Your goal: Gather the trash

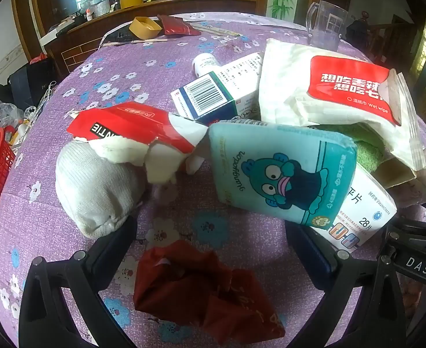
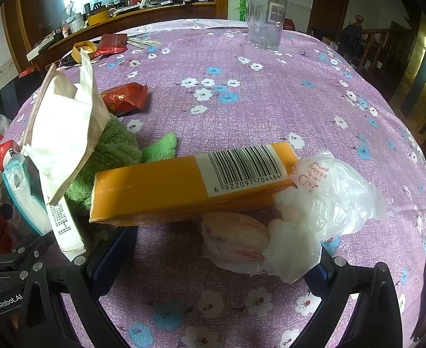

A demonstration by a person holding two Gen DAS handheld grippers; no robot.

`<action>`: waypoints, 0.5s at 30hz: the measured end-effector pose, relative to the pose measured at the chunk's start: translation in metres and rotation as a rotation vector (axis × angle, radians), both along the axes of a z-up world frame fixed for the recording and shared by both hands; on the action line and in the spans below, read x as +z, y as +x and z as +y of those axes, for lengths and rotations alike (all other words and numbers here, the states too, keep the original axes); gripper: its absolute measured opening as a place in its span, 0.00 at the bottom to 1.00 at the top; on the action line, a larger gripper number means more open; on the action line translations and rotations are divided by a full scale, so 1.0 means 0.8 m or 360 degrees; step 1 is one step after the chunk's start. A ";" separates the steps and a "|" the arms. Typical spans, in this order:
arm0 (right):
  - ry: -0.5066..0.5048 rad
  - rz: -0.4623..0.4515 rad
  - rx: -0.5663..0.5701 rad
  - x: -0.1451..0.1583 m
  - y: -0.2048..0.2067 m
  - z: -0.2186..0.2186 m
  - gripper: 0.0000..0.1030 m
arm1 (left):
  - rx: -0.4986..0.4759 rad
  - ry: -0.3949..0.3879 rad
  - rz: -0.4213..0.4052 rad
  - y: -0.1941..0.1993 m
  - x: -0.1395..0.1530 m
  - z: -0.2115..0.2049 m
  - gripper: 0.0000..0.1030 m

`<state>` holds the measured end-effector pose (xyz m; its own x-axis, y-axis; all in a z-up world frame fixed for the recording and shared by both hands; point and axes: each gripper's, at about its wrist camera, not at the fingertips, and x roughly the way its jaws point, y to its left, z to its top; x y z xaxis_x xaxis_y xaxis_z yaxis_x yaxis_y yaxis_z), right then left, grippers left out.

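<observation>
I see a round table with a purple flower cloth. The far and right parts of the cloth are open, with lots of room to move. A clear plastic jug stands near the far edge.

My left gripper is spread wide and holds nothing. A crumpled red wrapper lies between its fingers, close to me. Just past it sits a heap of trash: a white sock on the left, a torn red and white packet, a teal tissue pack, a wet wipe pack and small medicine boxes.

My right gripper is spread wide too and is empty. A yellow box lies across, just past its fingers. Crumpled white plastic bags touch the box's right end. A green towel is on the left. A wooden counter full of things stands beyond the table.
</observation>
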<state>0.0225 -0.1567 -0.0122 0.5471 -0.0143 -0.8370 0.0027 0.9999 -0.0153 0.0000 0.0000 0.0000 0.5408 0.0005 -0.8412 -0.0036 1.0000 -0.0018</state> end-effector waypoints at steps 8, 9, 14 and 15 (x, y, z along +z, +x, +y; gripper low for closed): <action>0.0007 0.0009 0.0054 0.001 0.001 -0.002 1.00 | -0.0059 -0.0023 0.0036 -0.008 0.006 0.004 1.00; 0.0018 0.0030 0.0104 0.001 -0.001 -0.003 1.00 | -0.0082 -0.0038 0.0023 -0.014 0.011 0.007 1.00; 0.0015 0.0002 0.0062 0.028 -0.034 -0.024 1.00 | -0.0184 -0.0044 -0.0094 -0.059 0.037 0.027 1.00; 0.0010 -0.0019 0.0086 0.038 -0.050 -0.026 1.00 | -0.0205 -0.0046 -0.0103 -0.065 0.043 0.030 1.00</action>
<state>-0.0172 -0.1771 0.0179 0.5567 0.0207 -0.8305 -0.0513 0.9986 -0.0094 -0.0517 0.0241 0.0348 0.5881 -0.0962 -0.8030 0.1261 0.9917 -0.0264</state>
